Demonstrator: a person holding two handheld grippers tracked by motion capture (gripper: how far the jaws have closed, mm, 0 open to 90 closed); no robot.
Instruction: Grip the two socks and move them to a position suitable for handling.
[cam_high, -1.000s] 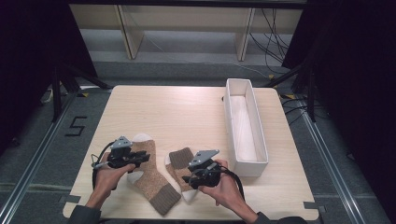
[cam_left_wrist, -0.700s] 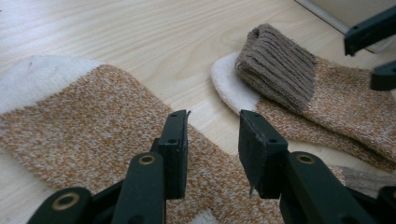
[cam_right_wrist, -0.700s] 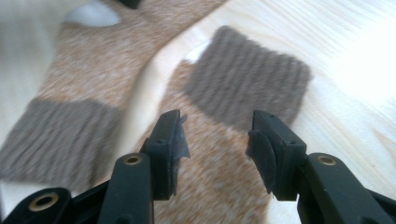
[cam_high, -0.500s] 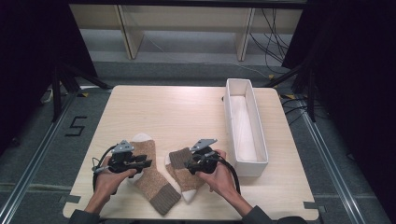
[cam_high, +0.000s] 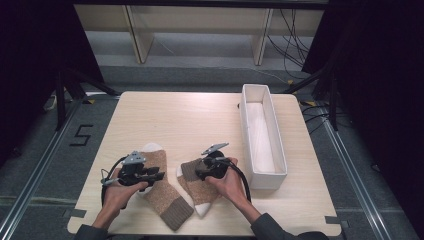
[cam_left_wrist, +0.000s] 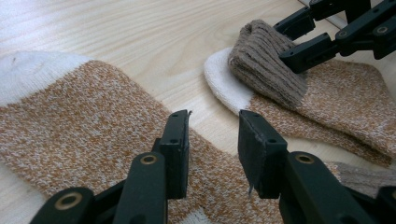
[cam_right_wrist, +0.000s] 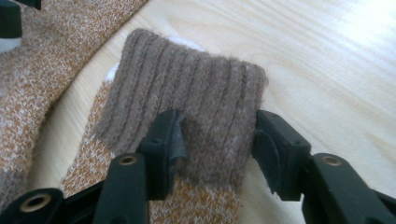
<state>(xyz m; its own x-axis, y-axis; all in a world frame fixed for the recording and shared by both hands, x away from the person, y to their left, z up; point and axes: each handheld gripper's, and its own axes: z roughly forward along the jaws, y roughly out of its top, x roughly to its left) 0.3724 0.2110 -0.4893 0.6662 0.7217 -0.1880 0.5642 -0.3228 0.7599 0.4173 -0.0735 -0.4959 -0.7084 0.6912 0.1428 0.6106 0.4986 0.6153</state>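
1. Right claw: pinching the brown ribbed cuff of a knitted sock speckled orange and white. Jaws just been closing, with the cuff between them and a pad pressing on each side.
2. Cuff folded over, lying on top of the same sock's white toe end, right at the tips of the right claw.
3. Rest of that speckled sock flat on the table, running back under the right claw towards the hand.
4. Left claw: open, nothing pinched. Jaws just been opening, with only a gap between them.
5. Under the left claw, a second knitted sock of the same orange and white speckle, flat, with a white toe beyond the jaws and a brown cuff back near the hand.
6. Bare strip of pale wooden table just in front of the left claw, between the two socks.
7. Long white box behind the right claw, off to the outer side, well apart from both socks.
8. Right claw's black jaws straight ahead of the left claw, close.
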